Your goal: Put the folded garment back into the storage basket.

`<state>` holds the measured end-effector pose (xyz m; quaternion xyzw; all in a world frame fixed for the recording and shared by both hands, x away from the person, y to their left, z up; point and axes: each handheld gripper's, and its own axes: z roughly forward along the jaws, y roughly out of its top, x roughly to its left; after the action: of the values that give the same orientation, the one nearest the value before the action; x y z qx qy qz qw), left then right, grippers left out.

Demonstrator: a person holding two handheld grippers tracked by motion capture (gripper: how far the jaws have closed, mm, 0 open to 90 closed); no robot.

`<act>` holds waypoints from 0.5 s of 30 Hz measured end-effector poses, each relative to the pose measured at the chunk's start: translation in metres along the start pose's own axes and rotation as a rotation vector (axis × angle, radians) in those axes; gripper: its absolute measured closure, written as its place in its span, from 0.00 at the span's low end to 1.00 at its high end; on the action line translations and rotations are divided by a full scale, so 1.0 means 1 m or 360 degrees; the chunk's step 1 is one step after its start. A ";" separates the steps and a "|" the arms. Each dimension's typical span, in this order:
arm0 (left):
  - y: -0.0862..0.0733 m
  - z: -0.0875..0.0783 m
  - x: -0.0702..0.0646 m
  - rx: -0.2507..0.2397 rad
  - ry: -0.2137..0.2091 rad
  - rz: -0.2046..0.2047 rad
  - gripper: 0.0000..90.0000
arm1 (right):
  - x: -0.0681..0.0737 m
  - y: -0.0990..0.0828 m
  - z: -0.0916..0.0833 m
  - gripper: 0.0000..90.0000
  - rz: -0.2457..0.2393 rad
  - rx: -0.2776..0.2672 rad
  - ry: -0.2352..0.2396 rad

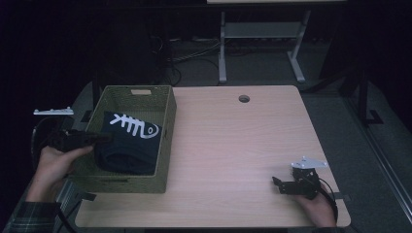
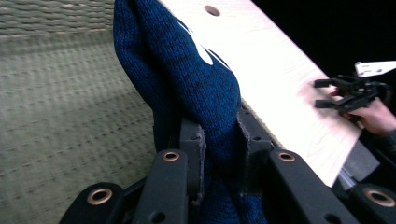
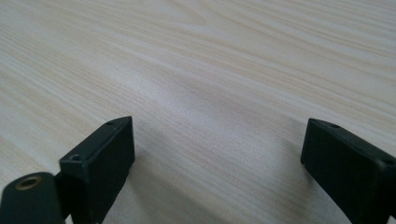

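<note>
My left gripper (image 2: 219, 154) pinches the blue sweater (image 1: 128, 143) inside the green basket (image 1: 165, 145); folds hide its fishbone print, I think. My right gripper (image 1: 282, 184) rests wide open on the table (image 1: 233, 141).

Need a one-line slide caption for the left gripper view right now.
Left gripper jaws clamped on a fold of the dark blue knit sweater inside the woven basket.
</note>
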<state>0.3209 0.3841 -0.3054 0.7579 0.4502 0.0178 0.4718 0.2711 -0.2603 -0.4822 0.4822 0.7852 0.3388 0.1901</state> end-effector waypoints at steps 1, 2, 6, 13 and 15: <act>-0.001 0.002 0.000 0.0003 -0.0017 -0.0002 0.84 | 0.000 0.000 0.000 0.11 0.0000 0.0000 0.0000; -0.002 0.004 0.000 0.0005 -0.0019 -0.0007 0.84 | 0.000 0.000 0.000 0.11 0.0000 0.0000 0.0000; -0.005 0.007 0.011 0.0051 0.0013 -0.0019 0.84 | 0.000 0.000 0.000 0.11 0.0000 0.0000 0.0000; -0.012 0.013 0.037 0.0095 0.0043 -0.0088 0.83 | 0.000 0.000 0.000 0.11 0.0000 0.0000 0.0000; -0.014 0.014 0.042 0.0105 0.0042 -0.0098 0.83 | 0.000 0.000 0.000 0.11 0.0000 0.0000 0.0000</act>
<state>0.3430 0.4055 -0.3398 0.7585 0.4798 -0.0016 0.4410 0.2711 -0.2603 -0.4822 0.4823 0.7852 0.3388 0.1901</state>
